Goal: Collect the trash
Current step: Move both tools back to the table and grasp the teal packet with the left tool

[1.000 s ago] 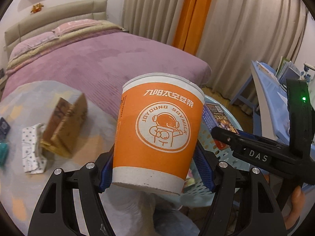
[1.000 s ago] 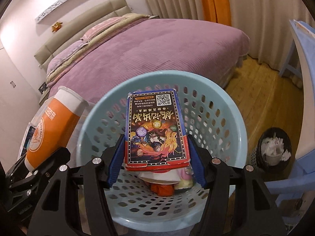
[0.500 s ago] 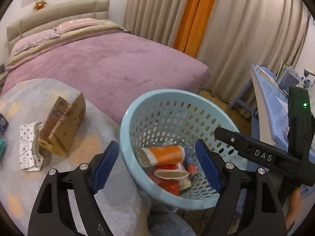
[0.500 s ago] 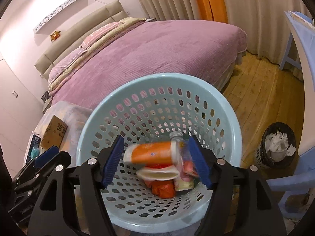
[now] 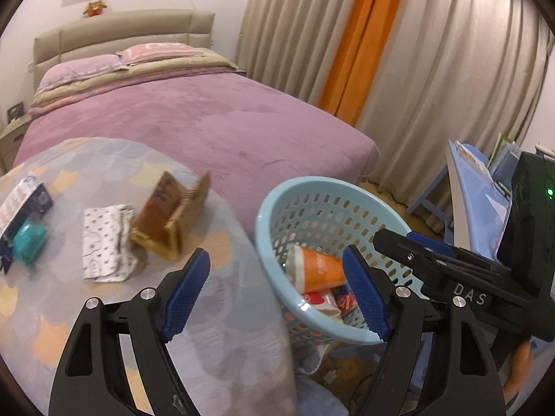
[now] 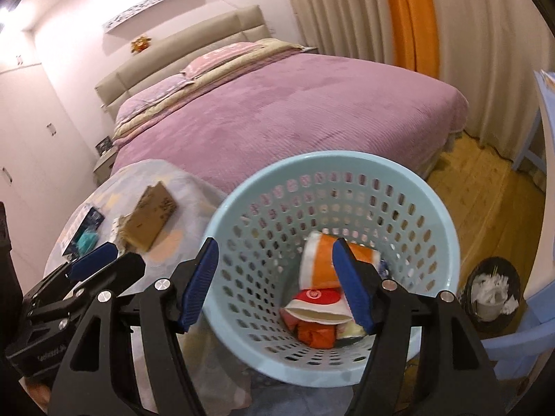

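The purple bed (image 5: 194,121) fills the back of the room, with beige and orange curtains (image 5: 364,52) behind it. In front of it stands a round table under a pale patterned cloth (image 5: 114,159), and just beside the table's edge sits the light blue perforated basket (image 6: 347,163).

On the table lie a brown cardboard box (image 5: 170,222), a white dotted tissue packet (image 5: 105,242) touching it, and a dark box with a teal item (image 5: 29,242) (too blurred to name) near the far left.

The orange paper cup (image 6: 321,260) lies on its side inside the basket, on top of a red and white wrapper (image 6: 314,303) and other scraps.

The left gripper (image 5: 277,294) hangs spread wide and holds nothing, one finger above the tablecloth, the other over the basket rim, the cup just inside that finger. The right gripper (image 6: 274,286) is likewise spread and empty above the basket, the cup partly behind its right finger.
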Demonstrator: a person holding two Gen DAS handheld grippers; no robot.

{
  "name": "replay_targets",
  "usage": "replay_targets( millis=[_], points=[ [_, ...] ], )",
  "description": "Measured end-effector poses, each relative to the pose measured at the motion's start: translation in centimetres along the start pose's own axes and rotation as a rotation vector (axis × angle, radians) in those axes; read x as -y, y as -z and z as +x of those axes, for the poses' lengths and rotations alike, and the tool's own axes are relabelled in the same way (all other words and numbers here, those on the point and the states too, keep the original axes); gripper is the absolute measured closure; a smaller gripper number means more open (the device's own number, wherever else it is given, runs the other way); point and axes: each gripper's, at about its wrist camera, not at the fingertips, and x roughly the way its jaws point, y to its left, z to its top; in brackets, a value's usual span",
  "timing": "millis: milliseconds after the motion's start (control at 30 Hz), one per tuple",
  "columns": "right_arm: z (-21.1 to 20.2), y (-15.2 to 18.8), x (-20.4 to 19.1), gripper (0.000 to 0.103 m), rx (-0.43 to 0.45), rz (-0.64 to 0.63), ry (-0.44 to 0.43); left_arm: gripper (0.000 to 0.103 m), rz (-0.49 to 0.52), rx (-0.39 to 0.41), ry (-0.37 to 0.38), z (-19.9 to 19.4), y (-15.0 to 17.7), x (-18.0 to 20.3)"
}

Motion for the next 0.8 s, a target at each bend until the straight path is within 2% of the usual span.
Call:
replay_targets(
  millis=[233,400,500,667,800],
  points=[
    [-0.4,0.3,-3.4,0.039,0.007,-0.069,-0.035,0.027,-0.075,0.02,-0.004,-2.6,0.7,-3.5],
    [-0.2,0.7,-6.7,0.038,0.006,-0.132,-0.069,0.03,-0.127,0.05,-0.096,-5.0,1.1,-7.7],
    [0.2,0.8,-8.7,0.039,0.002,-0.172,-0.091,0.031,-0.195,0.066,-0.159,-6.3,1.4,-11.5],
    [1.1,1.6,-11.4,0.039,-0.018,-0.231,-0.115,0.035,-0.29,0.049,-0.258,-6.8,1.8,-17.0],
    [2.2,2.0,-12.7,0.039,-0.043,-0.248,-0.123,0.035,-0.31,0.005,-0.29,-5.7,1.8,-20.1]
  ],
)
